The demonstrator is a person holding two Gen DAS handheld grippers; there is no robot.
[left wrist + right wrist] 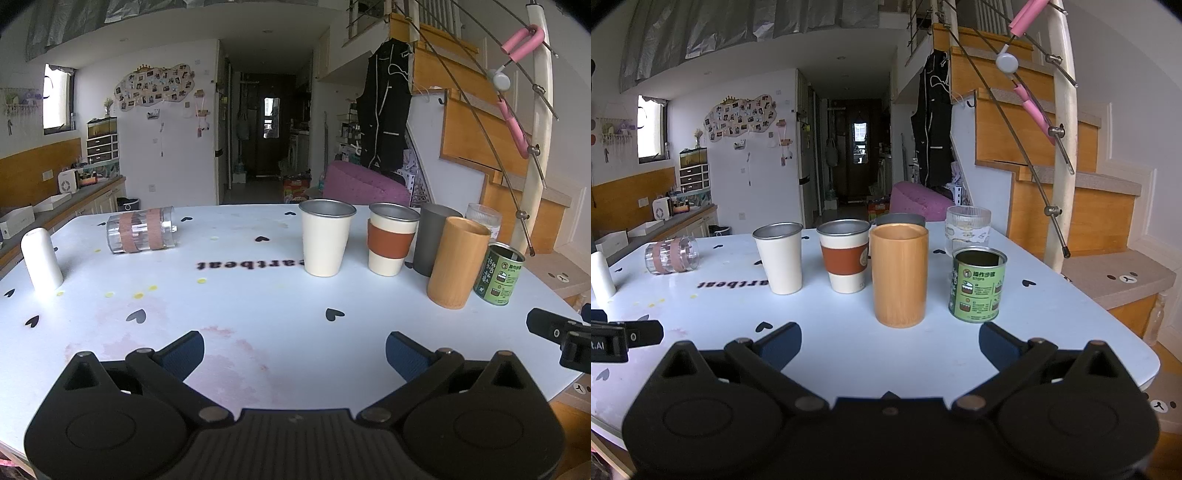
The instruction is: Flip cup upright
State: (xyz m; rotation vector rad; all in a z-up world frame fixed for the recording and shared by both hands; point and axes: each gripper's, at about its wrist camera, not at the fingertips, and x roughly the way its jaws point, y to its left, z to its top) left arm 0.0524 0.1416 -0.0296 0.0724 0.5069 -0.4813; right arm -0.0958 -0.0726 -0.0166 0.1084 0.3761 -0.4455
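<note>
A clear cup with brown bands (140, 230) lies on its side at the far left of the table; it also shows in the right wrist view (671, 254). A white cup (41, 263) stands mouth down at the left edge, partly seen in the right wrist view (601, 275). My left gripper (294, 352) is open and empty above the table's near edge, well short of both. My right gripper (890, 345) is open and empty, just in front of the bamboo cup (899, 275).
Upright in a row stand a white metal cup (325, 236), a cup with a brown sleeve (391, 238), a grey cup (434, 236), the bamboo cup (456, 260), a green tin (500, 273) and a glass (967, 230). A staircase (1071, 206) rises at the right.
</note>
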